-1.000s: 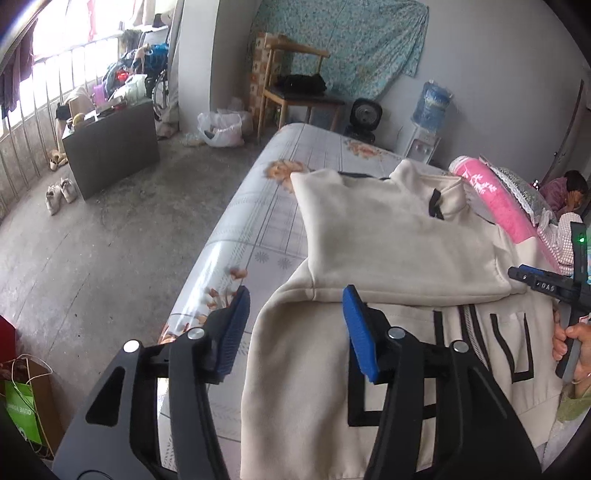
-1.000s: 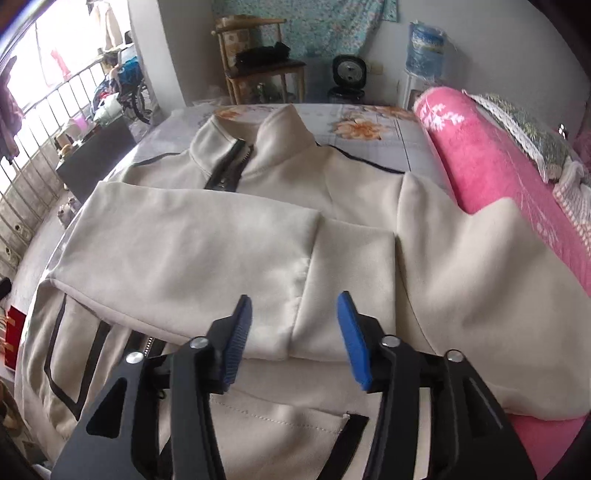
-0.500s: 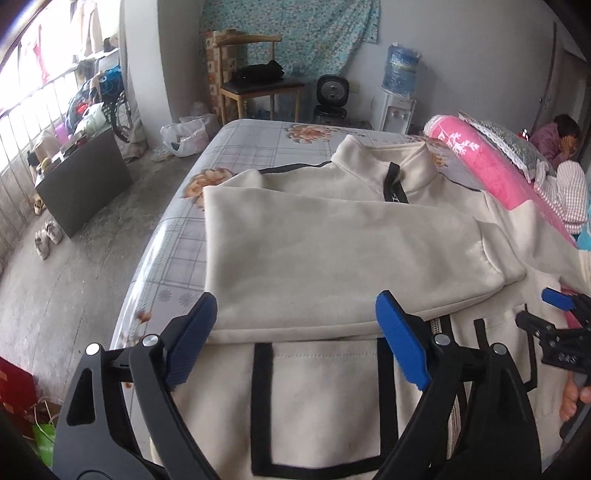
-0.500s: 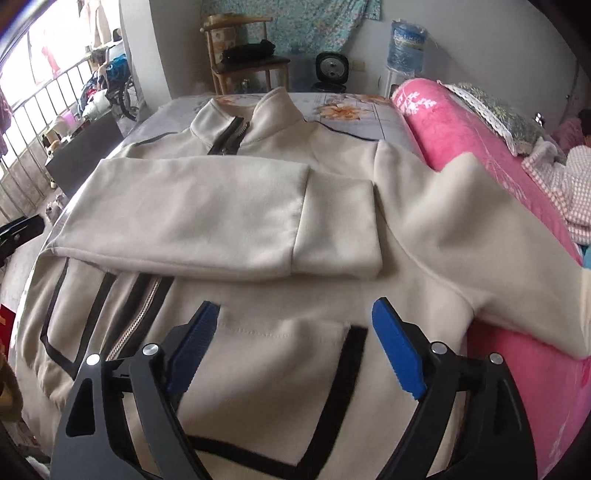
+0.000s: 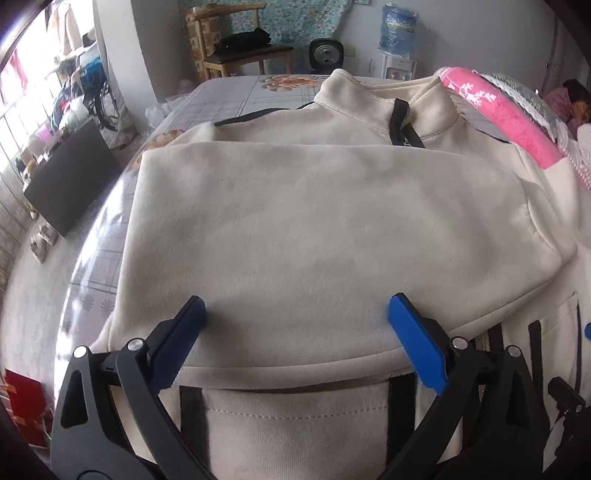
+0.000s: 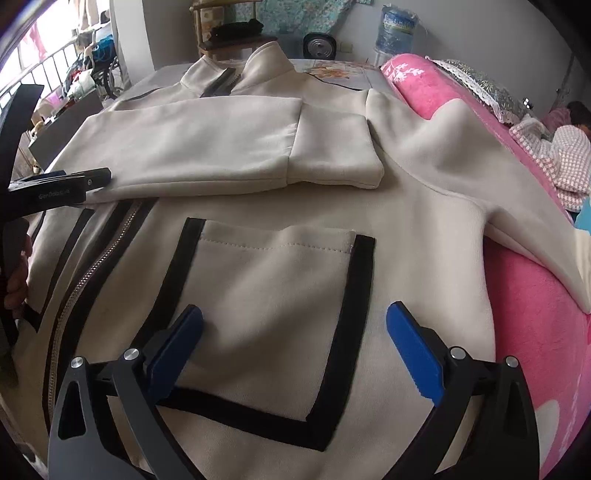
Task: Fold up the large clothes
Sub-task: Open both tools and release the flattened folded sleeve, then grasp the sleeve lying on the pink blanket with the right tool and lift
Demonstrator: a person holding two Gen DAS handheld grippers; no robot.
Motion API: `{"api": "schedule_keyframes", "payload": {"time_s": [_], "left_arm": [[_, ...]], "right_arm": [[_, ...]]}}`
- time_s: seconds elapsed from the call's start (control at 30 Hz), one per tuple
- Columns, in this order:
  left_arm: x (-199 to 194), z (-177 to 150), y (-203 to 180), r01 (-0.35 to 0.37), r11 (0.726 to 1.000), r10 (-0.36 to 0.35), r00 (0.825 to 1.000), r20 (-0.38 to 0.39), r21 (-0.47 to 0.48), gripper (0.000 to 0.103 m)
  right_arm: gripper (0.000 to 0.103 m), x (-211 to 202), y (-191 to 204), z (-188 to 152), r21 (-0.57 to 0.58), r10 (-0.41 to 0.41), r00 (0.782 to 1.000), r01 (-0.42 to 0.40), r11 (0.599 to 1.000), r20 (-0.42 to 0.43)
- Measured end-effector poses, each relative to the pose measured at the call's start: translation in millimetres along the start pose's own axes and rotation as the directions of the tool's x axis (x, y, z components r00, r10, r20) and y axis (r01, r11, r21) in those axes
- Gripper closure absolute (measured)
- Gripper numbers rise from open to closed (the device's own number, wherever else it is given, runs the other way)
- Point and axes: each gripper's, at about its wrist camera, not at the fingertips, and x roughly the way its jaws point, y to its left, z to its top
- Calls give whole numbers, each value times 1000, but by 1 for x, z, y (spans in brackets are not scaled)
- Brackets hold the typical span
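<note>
Your left gripper (image 5: 295,321) is spread wide at lower centre, low over the folded sleeve (image 5: 325,229) of the jacket (image 5: 295,417); your right gripper (image 6: 293,332) gapes just as wide over its pocket (image 6: 273,295), holding nothing. The jacket lies flat on the bed (image 5: 229,99), filling mid-frame. A pink blanket (image 6: 532,321) crowds the right edge; bare floor (image 5: 37,288) opens at left. A chair (image 5: 240,48), fan (image 5: 325,55) and water jug (image 5: 399,29) line the top
</note>
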Motion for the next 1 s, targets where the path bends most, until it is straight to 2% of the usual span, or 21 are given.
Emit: {"api": "schedule_keyframes", "payload": {"time_s": [0.1,0.33,0.5,0.67,0.77,0.83,1.0], "left_arm": [[1,-1,-1,-2,1000,2,1000,8,13,7],[-2,-6,-1,9,1000,-9,1000,20,22,7],[-3,-7,-2,7,1000,-7,1000,25,21,7],[-2,-8,-2,13,1000,-14,1000,27,21,7],[-2,-8,-2,11,1000,-11,1000,27,21,7],[-2,-8,-2,11,1000,-12,1000,26,21,7],[-3,-8,-1,12,1000,-12,1000,27,21,7]], "right_arm": [[6,-1,2,-3,6,-10,1000,10,1000,24],[6,1,-1,-1,52,0,1000,-1,999,10],[6,-2,-3,6,49,8,999,-6,999,-31],[6,-54,-49,7,168,-5,993,-15,986,121],[6,-70,-101,1,296,-36,992,-2,955,121],[6,-76,-145,-11,407,-57,993,9,913,104],[12,-89,-243,-39,631,-147,986,66,773,78]]}}
